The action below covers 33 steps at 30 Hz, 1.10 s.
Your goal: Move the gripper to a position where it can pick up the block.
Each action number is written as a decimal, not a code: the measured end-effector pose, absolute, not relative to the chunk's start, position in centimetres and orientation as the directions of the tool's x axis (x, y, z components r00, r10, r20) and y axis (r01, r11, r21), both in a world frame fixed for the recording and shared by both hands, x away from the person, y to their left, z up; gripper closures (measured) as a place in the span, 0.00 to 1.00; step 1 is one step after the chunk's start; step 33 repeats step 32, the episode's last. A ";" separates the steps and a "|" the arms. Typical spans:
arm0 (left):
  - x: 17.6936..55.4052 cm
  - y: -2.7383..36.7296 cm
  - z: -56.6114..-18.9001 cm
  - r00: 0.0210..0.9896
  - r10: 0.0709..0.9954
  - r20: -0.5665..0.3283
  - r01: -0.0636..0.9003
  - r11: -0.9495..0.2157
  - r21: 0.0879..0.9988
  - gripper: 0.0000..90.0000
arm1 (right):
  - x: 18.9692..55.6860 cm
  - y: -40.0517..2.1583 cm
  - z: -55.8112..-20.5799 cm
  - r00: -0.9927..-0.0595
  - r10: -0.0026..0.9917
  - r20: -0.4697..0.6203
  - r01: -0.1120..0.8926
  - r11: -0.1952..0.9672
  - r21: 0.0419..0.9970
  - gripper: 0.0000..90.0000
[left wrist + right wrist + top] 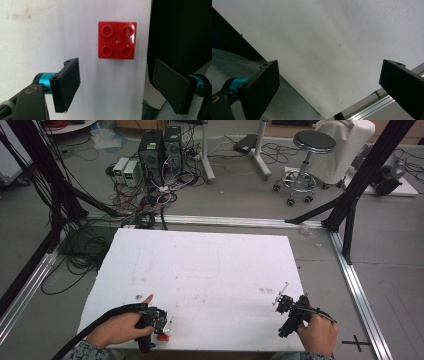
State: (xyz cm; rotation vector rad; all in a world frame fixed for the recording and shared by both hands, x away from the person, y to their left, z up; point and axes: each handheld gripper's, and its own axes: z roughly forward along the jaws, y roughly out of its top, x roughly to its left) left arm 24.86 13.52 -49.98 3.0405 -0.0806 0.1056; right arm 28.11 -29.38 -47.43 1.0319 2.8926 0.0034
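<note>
High view: white rectangular foam-board table (210, 270) bare but for faint smudges. Left gripper (161, 320) at the near-left edge, held in the left hand (120, 329); a small red square plastic brick (164, 336) lies just beside its tip, right at the table's near edge. Right gripper (289, 312) at the near-right corner, held in the right hand (317, 334), nothing under it. Beyond the table: black computer towers (161, 147), a tangle of floor cables (145, 200), a black-topped chrome stool (307, 160), black frame struts (365, 175). None of these is in reach or in the way.

Left gripper view: the brick (117, 40), four studs up, lies flat ahead of the jaws, which stand wide apart and empty. It sits off-centre, nearer the right-hand pad (171, 86), and close to the table edge.

Risk, judged: if the jaws close from here, the right pad would likely meet the brick first and nudge it sideways or over the edge. How near the jaws are to the surface is hard to tell.

Right gripper view: jaws wide apart, empty, over bare white table (337, 50) by its corner; grey fabric (294, 107) and aluminium rail (372, 105) below. Nothing obstructs.
</note>
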 end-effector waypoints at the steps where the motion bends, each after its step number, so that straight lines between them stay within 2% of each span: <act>1: 24.9 13.5 -50.0 0.996 -0.049 0.072 -0.056 -0.994 0.096 0.25 | 28.1 -29.4 -47.4 -0.773 0.631 -0.065 0.631 0.775 0.026 0.03; 12: 25.1 12.5 -50.7 0.995 -0.087 0.055 -0.091 -0.992 0.085 0.25 | 28.1 -29.5 -47.5 -0.774 0.630 -0.064 0.629 0.777 0.027 0.03; 20: 25.2 11.3 -51.2 0.988 -0.149 0.048 -0.153 -0.984 0.094 0.25 | 28.0 -29.5 -47.6 -0.773 0.631 -0.063 0.631 0.775 0.027 0.03; 33: 25.2 11.3 -51.0 0.988 -0.147 0.050 -0.151 -0.984 0.093 0.25 | 28.0 -29.6 -47.5 -0.775 0.629 -0.061 0.629 0.777 0.022 0.03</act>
